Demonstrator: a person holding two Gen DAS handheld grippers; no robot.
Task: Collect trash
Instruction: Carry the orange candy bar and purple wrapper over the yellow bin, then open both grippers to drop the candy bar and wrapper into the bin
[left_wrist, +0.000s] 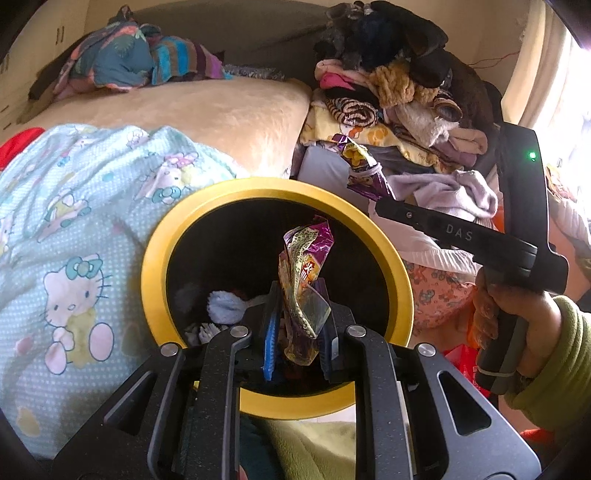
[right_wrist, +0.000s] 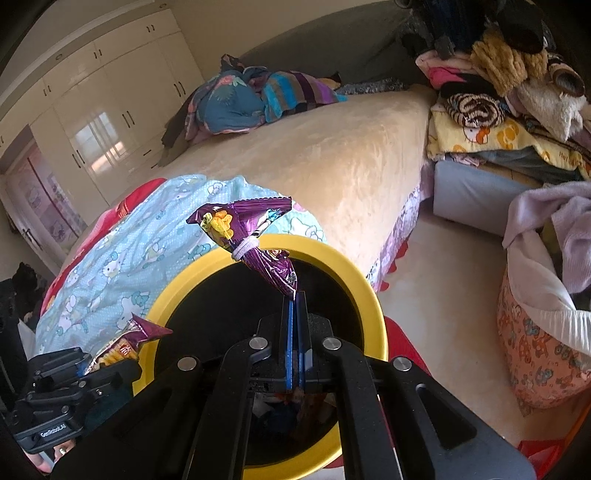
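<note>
The left gripper (left_wrist: 301, 325) is clamped on a crumpled wrapper (left_wrist: 303, 280) of purple and yellow foil, held right over the dark mouth of the bin (left_wrist: 162, 258), whose yellow rim rings it. Down inside the bin lies a white wad (left_wrist: 225, 306) of something soft. The right gripper (right_wrist: 297, 299) has its fingers nearly together, pinching the lower corner of a second purple wrapper (right_wrist: 247, 236) that is cinched at the middle with a white band (right_wrist: 245, 246); this one stands up over the far rim of the bin. The left gripper sits at the bin's left edge in the right wrist view, its wrapper poking up beside the rim. The bed (right_wrist: 351, 162) runs behind the bin, with a Hello Kitty blanket (left_wrist: 81, 221) touching the bin's left side. A pile of clothes (left_wrist: 399, 92) rises to the right of the bin, and a patterned hamper (right_wrist: 539, 350) stands on the floor further right.
</note>
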